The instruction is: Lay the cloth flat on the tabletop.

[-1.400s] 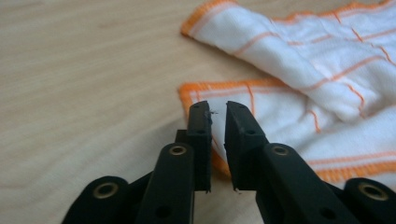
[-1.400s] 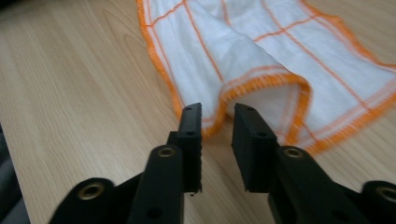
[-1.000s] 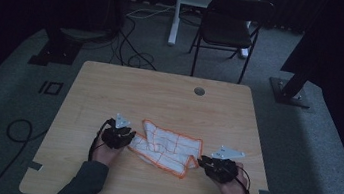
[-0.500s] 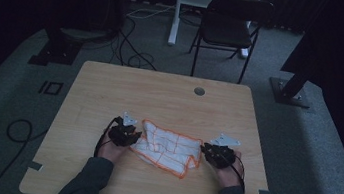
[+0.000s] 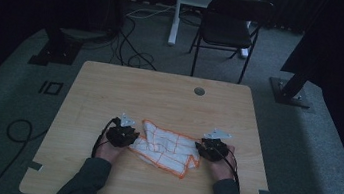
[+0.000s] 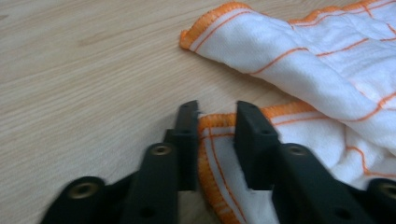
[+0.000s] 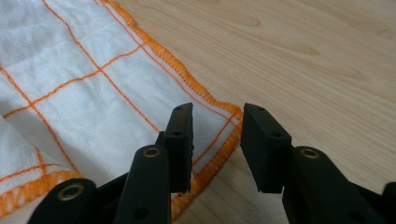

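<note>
A white cloth [image 5: 166, 146] with orange grid lines and an orange hem lies rumpled and partly folded on the wooden table [image 5: 159, 100], a little toward 6 o'clock from the table's middle in the high view. There are no containers on the table; a small round grommet [image 5: 199, 91] sits in the top toward 12 o'clock.

The left gripper [image 5: 124, 134] is at the cloth's 9 o'clock edge. In the left gripper view its jaws straddle a hemmed corner of the cloth [image 6: 327, 70]; they have just been closing, with a gap left between them, and I cannot tell whether the pads press on the fabric.

The right gripper [image 5: 209, 149] is at the cloth's 3 o'clock edge. Its jaws have just been opening and stand apart over the cloth's corner [image 7: 93, 93], with the hem running under the gap and neither pad pressing on it
</note>
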`<state>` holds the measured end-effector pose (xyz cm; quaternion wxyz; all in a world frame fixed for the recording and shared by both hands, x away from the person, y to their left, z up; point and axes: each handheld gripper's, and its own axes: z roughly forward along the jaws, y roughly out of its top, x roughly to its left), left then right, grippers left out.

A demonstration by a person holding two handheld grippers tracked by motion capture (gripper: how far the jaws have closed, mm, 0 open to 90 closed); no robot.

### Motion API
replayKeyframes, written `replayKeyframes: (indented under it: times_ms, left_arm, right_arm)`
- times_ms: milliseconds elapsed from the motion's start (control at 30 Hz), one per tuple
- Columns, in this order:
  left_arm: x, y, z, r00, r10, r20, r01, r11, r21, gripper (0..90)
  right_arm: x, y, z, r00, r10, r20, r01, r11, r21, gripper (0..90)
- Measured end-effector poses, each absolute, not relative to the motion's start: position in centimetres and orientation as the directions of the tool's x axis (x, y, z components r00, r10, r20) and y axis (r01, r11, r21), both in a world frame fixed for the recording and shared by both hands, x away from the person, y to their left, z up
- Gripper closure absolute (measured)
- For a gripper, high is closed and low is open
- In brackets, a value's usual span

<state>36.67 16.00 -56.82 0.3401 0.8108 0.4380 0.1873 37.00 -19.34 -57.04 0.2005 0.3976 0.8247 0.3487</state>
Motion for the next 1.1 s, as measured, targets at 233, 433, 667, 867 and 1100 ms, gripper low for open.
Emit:
replayKeyframes:
  times_ms: [233, 433, 667, 867, 1100]
  left_arm:
    - [35.9, 16.2, -56.8, 0.550, 0.835, -0.003, 0.586, -0.383, 0.714, 87.5]
    - [34.5, 17.4, -56.8, 0.522, 0.853, -0.014, 0.602, -0.357, 0.714, 87.7]
    - [32.1, 19.0, -57.0, 0.472, 0.880, -0.045, 0.626, -0.299, 0.720, 87.7]
    - [30.7, 19.6, -56.8, 0.448, 0.893, -0.036, 0.643, -0.295, 0.707, 87.6]
    - [29.0, 19.9, -56.8, 0.427, 0.904, -0.035, 0.654, -0.282, 0.702, 87.6]
  right_arm:
    - [37.2, -19.2, -57.3, -0.626, 0.780, -0.003, 0.536, 0.433, 0.725, 79.7]
    - [37.3, -19.2, -57.3, -0.629, 0.777, -0.009, 0.532, 0.439, 0.724, 86.0]
    - [37.4, -19.4, -57.3, -0.612, 0.791, -0.021, 0.536, 0.434, 0.724, 86.5]
    - [37.6, -19.7, -57.3, -0.597, 0.802, -0.026, 0.541, 0.427, 0.725, 86.8]
    - [37.8, -20.2, -57.2, -0.578, 0.815, -0.028, 0.549, 0.415, 0.725, 87.0]
